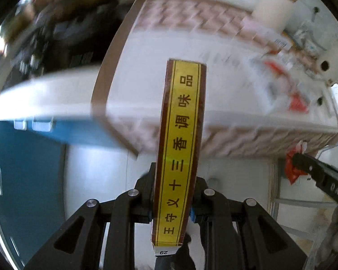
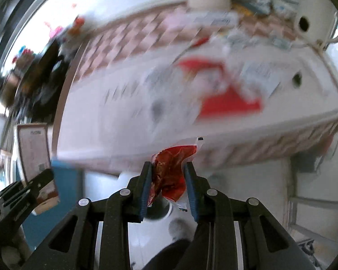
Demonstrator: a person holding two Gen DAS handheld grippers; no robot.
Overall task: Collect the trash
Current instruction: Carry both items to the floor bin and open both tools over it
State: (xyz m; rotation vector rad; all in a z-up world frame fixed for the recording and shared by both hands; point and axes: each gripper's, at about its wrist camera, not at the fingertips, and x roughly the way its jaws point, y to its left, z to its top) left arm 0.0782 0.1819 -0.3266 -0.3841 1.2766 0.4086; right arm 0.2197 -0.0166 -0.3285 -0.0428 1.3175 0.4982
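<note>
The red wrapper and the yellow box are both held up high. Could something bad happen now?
Maybe. The right tongs pinch the crinkly red wrapper only loosely around its crumpled middle, so it might slip out. The left tongs grip the tall yellow box near its bottom end, so the long top could tip or twist. Everything behind looks blurred, so the hands seem to be moving fast, and a swinging box could bump the table.

table | paper roll | blue bin | tablecloth's checkered border
</note>
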